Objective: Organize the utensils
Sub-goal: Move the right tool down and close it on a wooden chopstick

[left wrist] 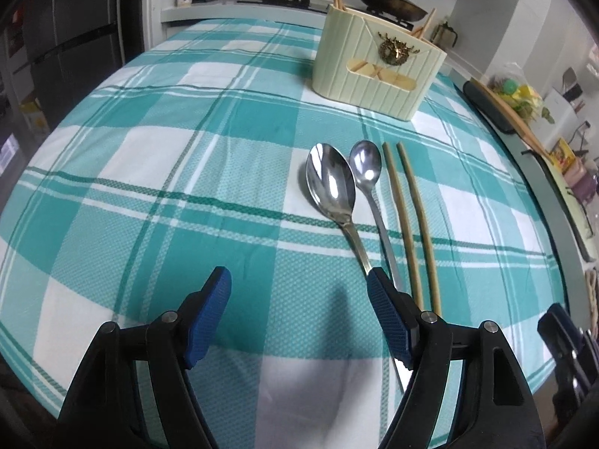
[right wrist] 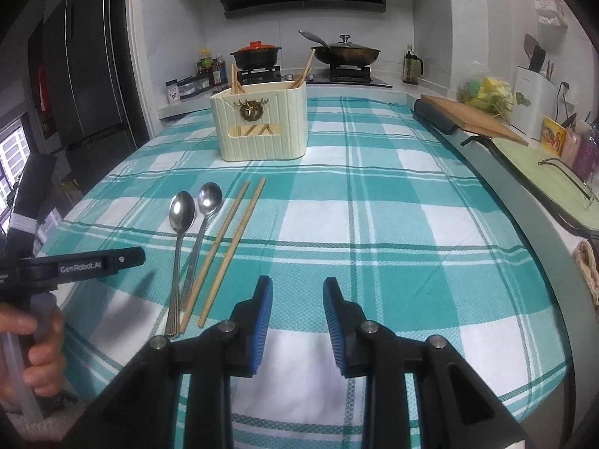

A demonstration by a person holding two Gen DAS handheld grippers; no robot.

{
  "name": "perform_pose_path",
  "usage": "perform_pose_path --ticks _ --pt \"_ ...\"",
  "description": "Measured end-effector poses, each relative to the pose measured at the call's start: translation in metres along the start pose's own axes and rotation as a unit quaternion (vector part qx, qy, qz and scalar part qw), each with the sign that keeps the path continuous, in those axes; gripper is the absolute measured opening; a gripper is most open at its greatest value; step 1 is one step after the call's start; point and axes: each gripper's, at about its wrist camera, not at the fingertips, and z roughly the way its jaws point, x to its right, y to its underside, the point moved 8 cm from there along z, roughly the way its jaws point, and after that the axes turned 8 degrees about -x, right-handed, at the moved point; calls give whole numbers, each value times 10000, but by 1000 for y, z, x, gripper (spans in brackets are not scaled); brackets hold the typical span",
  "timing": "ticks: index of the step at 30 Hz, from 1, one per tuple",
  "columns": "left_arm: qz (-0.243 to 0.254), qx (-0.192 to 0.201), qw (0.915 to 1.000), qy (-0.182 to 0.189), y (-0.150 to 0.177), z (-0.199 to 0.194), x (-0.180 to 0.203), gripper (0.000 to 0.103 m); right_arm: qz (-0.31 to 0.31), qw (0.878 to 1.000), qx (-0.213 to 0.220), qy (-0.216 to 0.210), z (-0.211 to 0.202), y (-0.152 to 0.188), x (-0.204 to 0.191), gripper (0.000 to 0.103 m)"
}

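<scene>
Two steel spoons lie side by side on the teal checked cloth, a larger spoon (left wrist: 331,183) (right wrist: 182,209) and a smaller spoon (left wrist: 366,166) (right wrist: 209,194). Right of them lie two wooden chopsticks (left wrist: 404,232) (right wrist: 231,254). My left gripper (left wrist: 297,277) (right wrist: 139,256) hangs open and empty low over the cloth, its right finger over the spoon handles. My right gripper (right wrist: 297,282) stands a little to the right of the chopsticks' near ends, its jaws narrowly apart with nothing between them. A cream utensil holder (left wrist: 374,75) (right wrist: 262,131) with several chopsticks in it stands behind.
A hand (right wrist: 41,340) grips the left gripper's handle. A wooden cutting board (right wrist: 471,114) and a green tray (right wrist: 543,172) lie on the counter along the table's right edge. A stove with a black pot (right wrist: 256,56) and a wok (right wrist: 346,54) lies beyond; a dark fridge (right wrist: 90,75) stands left.
</scene>
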Motion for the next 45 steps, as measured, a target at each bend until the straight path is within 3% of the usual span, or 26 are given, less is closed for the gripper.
perform_pose_path --ticks 8,18,29,45 --pt "317 43 9991 -295 -18 22 18 77 -18 9999 -94 -47 6 13 -4 30" --pt "477 33 9969 -631 -17 35 18 80 82 9998 -190 -68 14 12 3 30" --pt "796 -92 9947 -638 -7 30 9 87 114 9954 -608 -729 54 -13 -24 30" --pt "1013 -303 9924 -625 6 21 -7 87 17 9890 -1070 -1018 89 -19 -60 27"
